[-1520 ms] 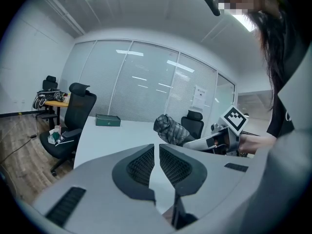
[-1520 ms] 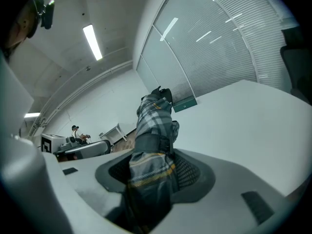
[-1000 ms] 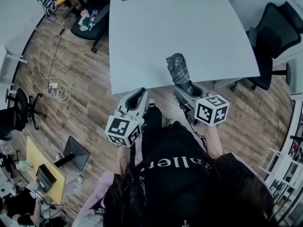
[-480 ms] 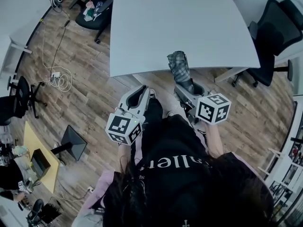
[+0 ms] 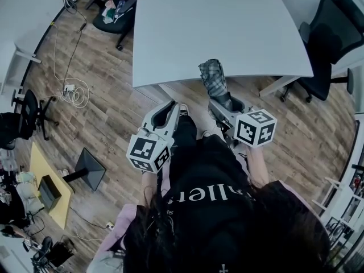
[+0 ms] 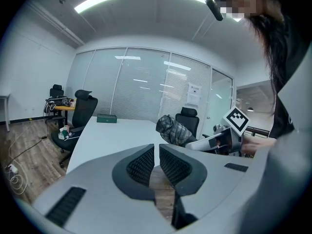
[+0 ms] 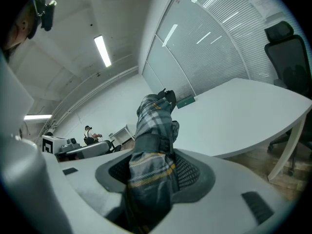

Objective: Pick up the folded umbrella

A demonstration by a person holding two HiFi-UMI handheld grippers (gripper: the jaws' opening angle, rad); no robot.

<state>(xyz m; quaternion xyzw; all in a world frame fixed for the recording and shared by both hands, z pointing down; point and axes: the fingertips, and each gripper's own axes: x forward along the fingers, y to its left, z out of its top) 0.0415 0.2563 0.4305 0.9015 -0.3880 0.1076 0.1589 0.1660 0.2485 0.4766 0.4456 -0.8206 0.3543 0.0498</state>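
Note:
The folded umbrella (image 5: 214,79), grey plaid with yellow lines, sticks out forward from my right gripper (image 5: 226,103), which is shut on its lower end. It hangs in the air over the near edge of the white table (image 5: 227,27). In the right gripper view the umbrella (image 7: 155,126) fills the gap between the pads and its strap shows. My left gripper (image 5: 170,106) is held beside it over the wood floor, shut with nothing in it. The left gripper view shows its own pads (image 6: 144,163) almost touching, with the umbrella (image 6: 173,129) and the right gripper (image 6: 214,140) off to the right.
A green box (image 6: 106,118) lies at the table's far end. Black office chairs stand at the right (image 5: 335,33) and the far left (image 5: 116,16). Cables and a power strip (image 5: 68,90) lie on the wood floor. The person's body fills the lower head view.
Both grippers have drawn back from the table together. The umbrella, earlier over the tabletop, now hangs at the table's near edge, still in the right gripper.

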